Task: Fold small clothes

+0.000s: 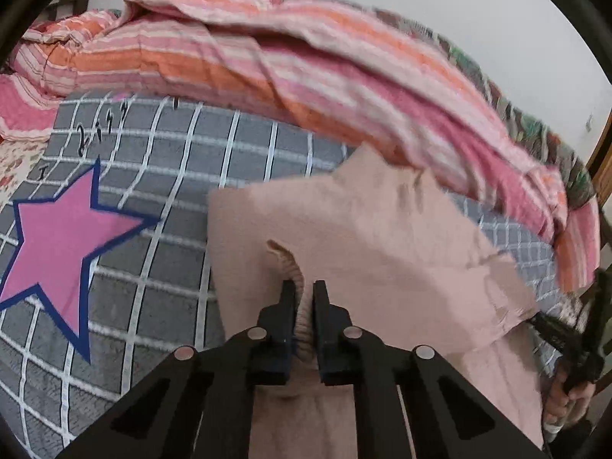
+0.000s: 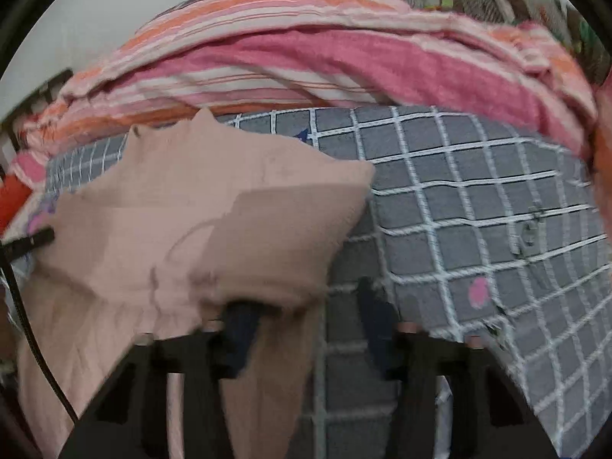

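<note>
Folding is under way on the pale pink knitted garment [image 1: 382, 237], which lies partly doubled over on the grey white-checked bedspread [image 1: 160, 267], in front of the pink-and-orange striped quilt [image 1: 267, 65].

1. Left gripper [image 1: 305, 290]: jaws are narrow and pinch a ribbed edge of the garment. Maintain this grip; it appears to anchor the fold.
2. Right gripper [image 2: 302, 306]: jaws stand wide. One finger sits under the garment's near edge; nothing is clamped. The view is motion-blurred, so contact cannot be confirmed.
3. Recommended: close the right jaws on the free edge, level with the left grip.
4. Carry both edges across together, keeping the cloth taut to avoid creases.
5. Lay edge on edge before releasing.
</note>
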The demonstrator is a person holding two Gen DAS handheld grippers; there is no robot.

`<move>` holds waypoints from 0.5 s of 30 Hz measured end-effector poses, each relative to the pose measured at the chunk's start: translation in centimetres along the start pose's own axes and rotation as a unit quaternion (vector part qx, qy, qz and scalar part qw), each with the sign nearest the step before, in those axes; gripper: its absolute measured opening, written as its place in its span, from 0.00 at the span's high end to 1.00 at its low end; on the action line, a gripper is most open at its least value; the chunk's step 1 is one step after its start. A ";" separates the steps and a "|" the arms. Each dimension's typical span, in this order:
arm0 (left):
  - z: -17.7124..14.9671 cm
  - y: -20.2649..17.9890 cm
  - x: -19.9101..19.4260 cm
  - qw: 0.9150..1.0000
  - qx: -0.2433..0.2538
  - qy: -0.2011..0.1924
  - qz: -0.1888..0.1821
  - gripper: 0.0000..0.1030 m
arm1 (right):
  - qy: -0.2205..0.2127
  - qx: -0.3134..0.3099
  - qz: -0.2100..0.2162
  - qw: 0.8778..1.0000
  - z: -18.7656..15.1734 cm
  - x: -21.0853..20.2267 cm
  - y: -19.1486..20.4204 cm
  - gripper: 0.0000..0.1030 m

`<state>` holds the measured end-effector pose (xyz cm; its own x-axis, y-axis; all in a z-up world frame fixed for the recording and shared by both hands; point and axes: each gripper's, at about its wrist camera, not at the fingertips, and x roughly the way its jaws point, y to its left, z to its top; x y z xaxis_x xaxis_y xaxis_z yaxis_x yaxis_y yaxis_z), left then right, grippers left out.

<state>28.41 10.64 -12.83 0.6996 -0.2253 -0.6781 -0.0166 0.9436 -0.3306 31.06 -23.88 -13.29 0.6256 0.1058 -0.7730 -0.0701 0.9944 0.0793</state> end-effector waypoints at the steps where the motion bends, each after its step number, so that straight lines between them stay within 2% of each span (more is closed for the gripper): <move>1: 0.3 0.1 -0.5 1.000 -0.004 -0.013 -0.006 0.92 | -0.010 0.011 0.006 1.000 0.1 -0.2 -0.4 0.84; 3: 0.7 0.1 -1.3 0.999 -0.005 -0.037 -0.021 0.92 | -0.035 0.031 0.012 0.999 -0.2 -1.0 -1.1 0.84; 4: 0.8 -0.1 -1.3 0.999 0.003 -0.042 -0.012 0.92 | -0.025 0.028 0.004 0.999 -0.4 -0.6 -1.1 0.84; 6: 0.7 -0.5 -0.3 0.999 0.020 -0.021 0.013 0.92 | 0.019 0.014 -0.014 1.000 -0.8 0.6 -0.7 0.78; 9: -0.7 -0.4 1.2 0.999 0.036 0.016 0.037 0.89 | 0.009 -0.016 -0.022 1.000 -1.2 -1.2 -0.2 0.68; 10: -1.1 -0.2 1.3 0.998 0.041 0.022 0.042 0.86 | 0.001 -0.033 -0.025 0.999 -1.5 -2.1 -0.1 0.63; 12: -1.3 0.3 0.7 0.998 0.041 0.014 0.042 0.80 | -0.021 -0.054 -0.016 0.998 -1.9 -4.0 -0.1 0.61; 14: -0.8 0.5 -0.6 0.998 0.033 -0.013 0.057 0.62 | -0.040 -0.059 -0.009 0.997 -1.5 -5.1 -0.1 0.59; 15: -0.5 0.4 -1.1 0.998 0.035 -0.029 0.054 0.60 | -0.048 -0.056 -0.003 0.997 -1.2 -5.3 0.0 0.59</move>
<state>27.33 11.18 -12.57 0.7361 -0.1086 -0.6681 -0.0464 0.9766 -0.2099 26.81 -24.48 -9.89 0.6973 0.1042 -0.7092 -0.1484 0.9889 -0.0006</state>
